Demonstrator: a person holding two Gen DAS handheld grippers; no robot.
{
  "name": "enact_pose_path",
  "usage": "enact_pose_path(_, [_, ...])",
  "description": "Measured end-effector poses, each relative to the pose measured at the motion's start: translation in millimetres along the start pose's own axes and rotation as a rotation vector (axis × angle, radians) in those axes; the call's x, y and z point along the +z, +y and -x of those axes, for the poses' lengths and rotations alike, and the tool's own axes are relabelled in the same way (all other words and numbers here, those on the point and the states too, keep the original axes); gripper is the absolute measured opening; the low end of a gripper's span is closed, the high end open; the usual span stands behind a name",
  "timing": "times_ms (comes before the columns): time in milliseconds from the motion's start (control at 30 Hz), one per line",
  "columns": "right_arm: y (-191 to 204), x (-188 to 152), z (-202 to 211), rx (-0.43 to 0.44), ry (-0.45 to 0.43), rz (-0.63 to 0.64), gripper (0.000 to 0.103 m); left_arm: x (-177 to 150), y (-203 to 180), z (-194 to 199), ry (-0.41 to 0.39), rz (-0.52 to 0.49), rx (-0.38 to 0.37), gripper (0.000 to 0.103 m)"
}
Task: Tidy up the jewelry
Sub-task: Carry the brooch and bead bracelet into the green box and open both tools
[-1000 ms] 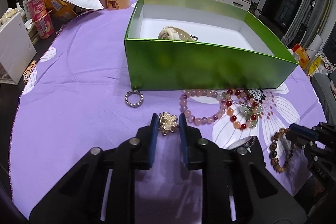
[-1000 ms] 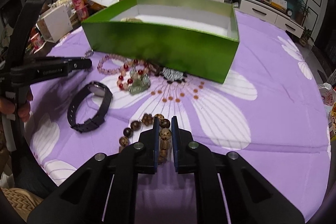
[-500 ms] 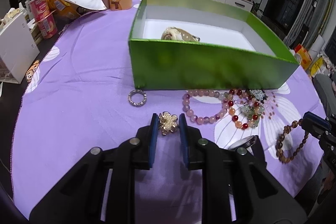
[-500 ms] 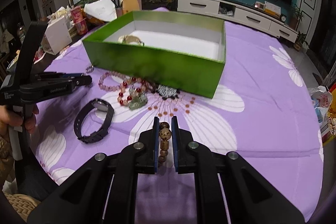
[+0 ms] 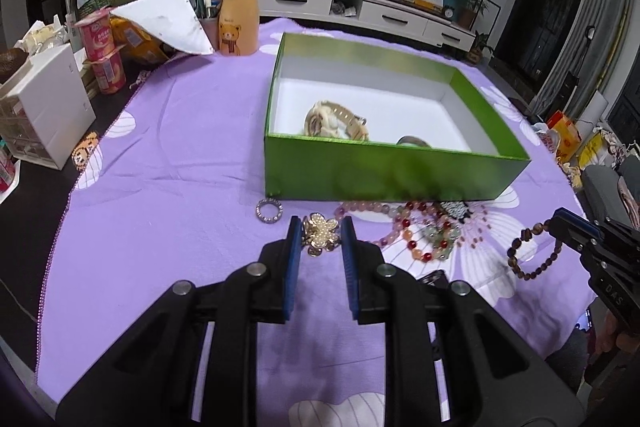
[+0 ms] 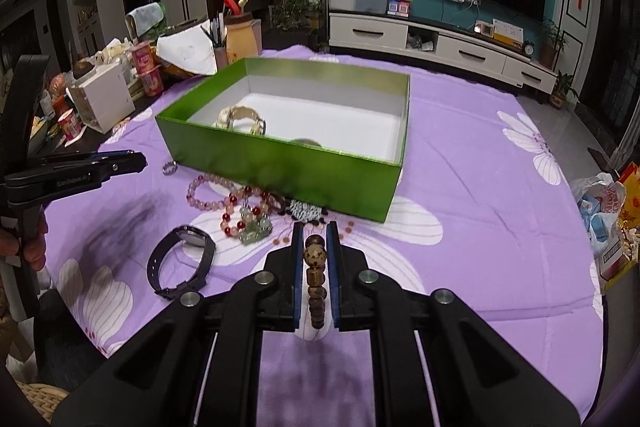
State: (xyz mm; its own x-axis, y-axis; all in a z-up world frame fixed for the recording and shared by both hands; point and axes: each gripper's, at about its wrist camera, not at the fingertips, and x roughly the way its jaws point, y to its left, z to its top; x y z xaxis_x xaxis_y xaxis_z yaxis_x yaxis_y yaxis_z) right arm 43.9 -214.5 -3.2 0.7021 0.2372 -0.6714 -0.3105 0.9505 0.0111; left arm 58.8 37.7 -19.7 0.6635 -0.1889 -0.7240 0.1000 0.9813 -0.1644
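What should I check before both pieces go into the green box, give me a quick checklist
1. Right tool grip on the brown bead bracelet: ok, beads sit between the pads, and the left view shows the loop hanging clear of the cloth.
2. Left tool grip on the gold flower brooch: ok, it sits between the pads; whether it is off the cloth, cannot tell.
3. Green box open: ok, no lid on it.
4. Free floor inside the box: ok, the gold watch sits at one end and white floor is bare beside it.
5. Path over the near wall: cannot tell, loose bead bracelets lie right against it.
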Motion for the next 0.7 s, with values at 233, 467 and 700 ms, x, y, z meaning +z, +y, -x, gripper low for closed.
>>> enact_pose_path(233, [-3,16,10,-0.007,-0.058,0.006,0.011,14,-10,14,-0.033,-0.019,-0.020,0.019])
enact_pose_path(467, [-5,34,17,-0.014,-0.115,0.013,0.011,28,-23,22,-0.063,-0.047,-0.037,0.019])
enact_pose_path(700, [-10,48,19,-0.018,-0.149,0.016,0.011,46,-34,24,-0.085,-0.070,-0.050,0.019])
